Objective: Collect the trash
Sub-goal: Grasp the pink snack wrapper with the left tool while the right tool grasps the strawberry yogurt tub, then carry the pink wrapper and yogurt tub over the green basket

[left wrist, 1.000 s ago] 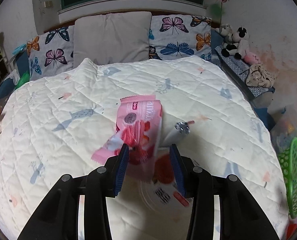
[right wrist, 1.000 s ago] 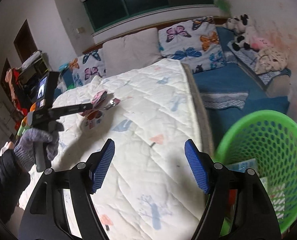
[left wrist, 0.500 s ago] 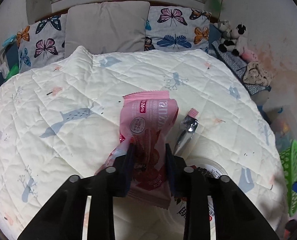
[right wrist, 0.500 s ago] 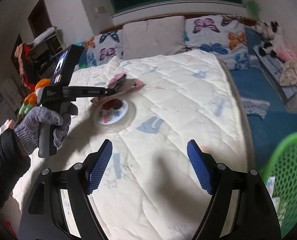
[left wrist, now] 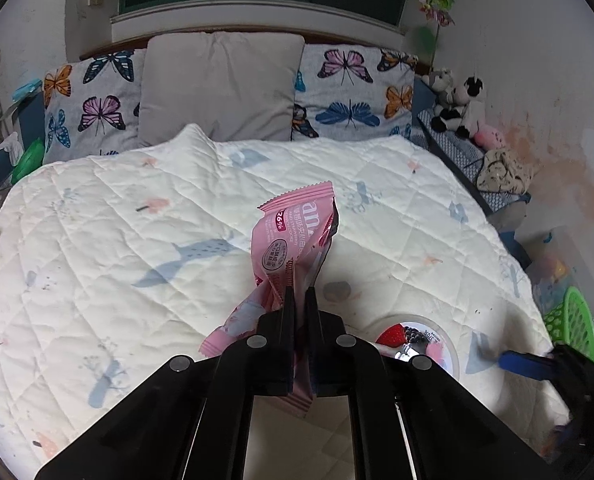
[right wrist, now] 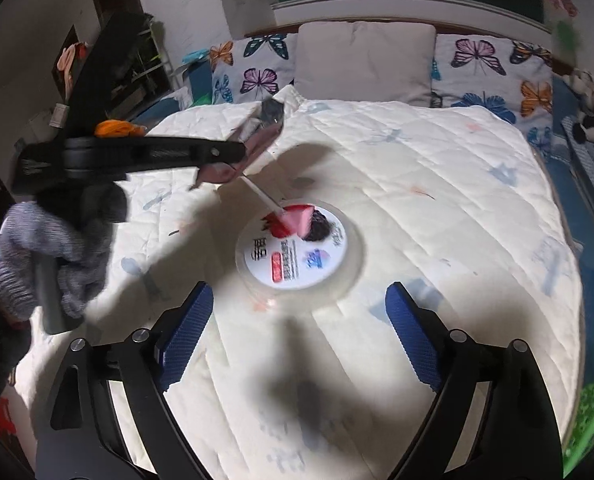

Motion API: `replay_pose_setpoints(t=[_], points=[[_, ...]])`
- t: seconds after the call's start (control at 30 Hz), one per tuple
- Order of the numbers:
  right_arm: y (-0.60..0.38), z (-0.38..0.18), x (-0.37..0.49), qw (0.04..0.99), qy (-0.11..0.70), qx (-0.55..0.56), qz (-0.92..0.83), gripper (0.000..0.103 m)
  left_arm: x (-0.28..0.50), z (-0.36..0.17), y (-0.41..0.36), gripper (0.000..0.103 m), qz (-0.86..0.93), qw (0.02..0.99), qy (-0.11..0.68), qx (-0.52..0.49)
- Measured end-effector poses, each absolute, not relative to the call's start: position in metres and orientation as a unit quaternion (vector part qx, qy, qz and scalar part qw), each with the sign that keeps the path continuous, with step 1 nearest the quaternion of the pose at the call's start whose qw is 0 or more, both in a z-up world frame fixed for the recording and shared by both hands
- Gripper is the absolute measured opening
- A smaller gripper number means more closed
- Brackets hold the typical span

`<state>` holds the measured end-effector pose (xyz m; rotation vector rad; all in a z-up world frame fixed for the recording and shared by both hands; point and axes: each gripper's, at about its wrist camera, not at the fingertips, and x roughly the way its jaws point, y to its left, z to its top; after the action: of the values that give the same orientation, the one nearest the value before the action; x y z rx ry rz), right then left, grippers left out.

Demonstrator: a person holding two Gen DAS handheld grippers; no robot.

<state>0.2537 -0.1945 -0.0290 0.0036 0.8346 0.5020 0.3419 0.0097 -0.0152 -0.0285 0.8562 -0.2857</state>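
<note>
Since a second ago the left gripper point(left wrist: 299, 300) has clamped right down on the pink wrapper point(left wrist: 293, 236) and picked it up off the bed quilt point(left wrist: 97, 240), while the right gripper point(right wrist: 299, 332) swung over from the green basket point(left wrist: 573, 320) side toward the round lid point(right wrist: 297, 252). Writing on the wrapper: I can make out "26%" and part of a word like "an", plus small Chinese print I can't read. The lid has a label with a strawberry picture and dark characters, too blurry to read. A gloved hand point(right wrist: 45, 256) holds the left gripper's handle, angled down at the bed. The wrapper's long axis runs straight ahead of the pinched jaws, top edge pointing toward the pillows point(left wrist: 221, 88). Right gripper's jaws are opening wide with nothing between them, the lid lying just ahead of them on the quilt.
</note>
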Motion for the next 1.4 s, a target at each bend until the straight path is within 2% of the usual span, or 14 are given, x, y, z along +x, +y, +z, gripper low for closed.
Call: replay_pose_setpoints(t=[0.37,0.67,1.03,1.4], points=[[-0.157,-0.054,0.289,0.876,0.427,-0.021,0.223,0.092,0.325,0.003,0.038,0.005,-0.129,0.909,0.395,-0.017],[-0.157,-0.064,0.294,0.876,0.437,-0.019,0.203,0.088,0.318,-0.002,0.042,0.005,-0.13,0.907,0.401,-0.021],[-0.184,-0.041,0.26,0.886,0.42,0.002,0.197,0.088,0.29,0.001,0.022,0.005,-0.153,0.903,0.401,-0.024],[-0.237,-0.008,0.204,0.902,0.395,0.025,0.172,0.088,0.242,0.013,-0.03,0.005,-0.198,0.898,0.392,-0.022]])
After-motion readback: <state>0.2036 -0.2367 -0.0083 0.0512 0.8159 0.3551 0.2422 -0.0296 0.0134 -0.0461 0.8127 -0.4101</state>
